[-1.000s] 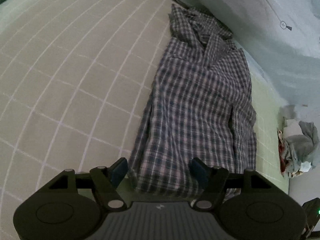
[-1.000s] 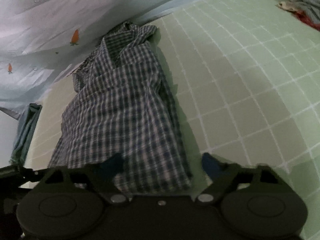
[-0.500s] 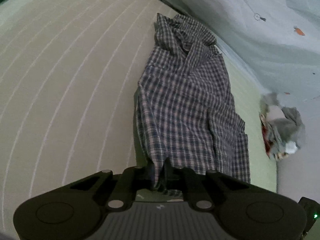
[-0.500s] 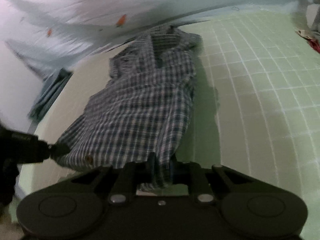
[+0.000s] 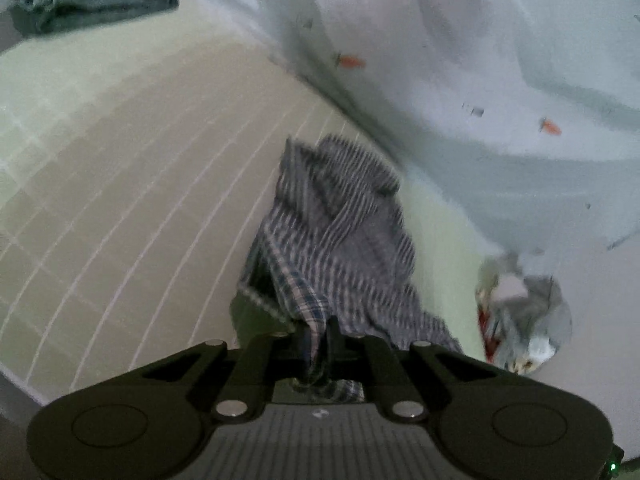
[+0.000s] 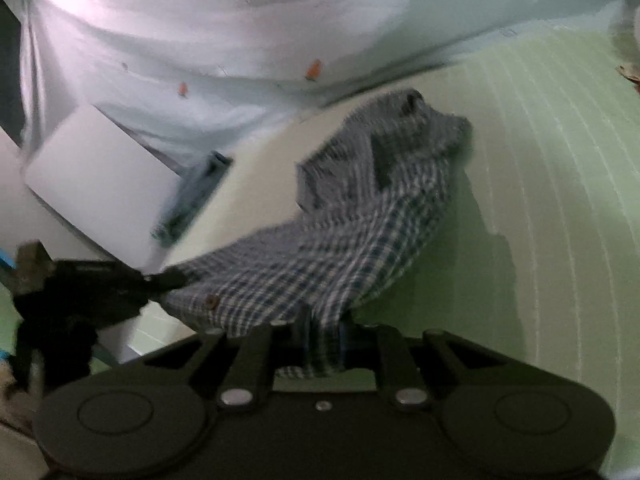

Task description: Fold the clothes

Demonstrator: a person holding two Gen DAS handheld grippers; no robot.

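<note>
Left wrist view: my left gripper (image 5: 318, 340) and right gripper (image 6: 324, 340) each pinch the blue-and-white plaid cotton shirt's (image 5: 340, 248) near hem, its collar lying beyond.

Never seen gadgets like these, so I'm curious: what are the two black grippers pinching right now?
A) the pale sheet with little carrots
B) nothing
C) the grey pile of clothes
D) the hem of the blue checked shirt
D: both the left gripper and the right gripper are shut on the checked shirt, whose near edge hangs lifted between them.
</note>
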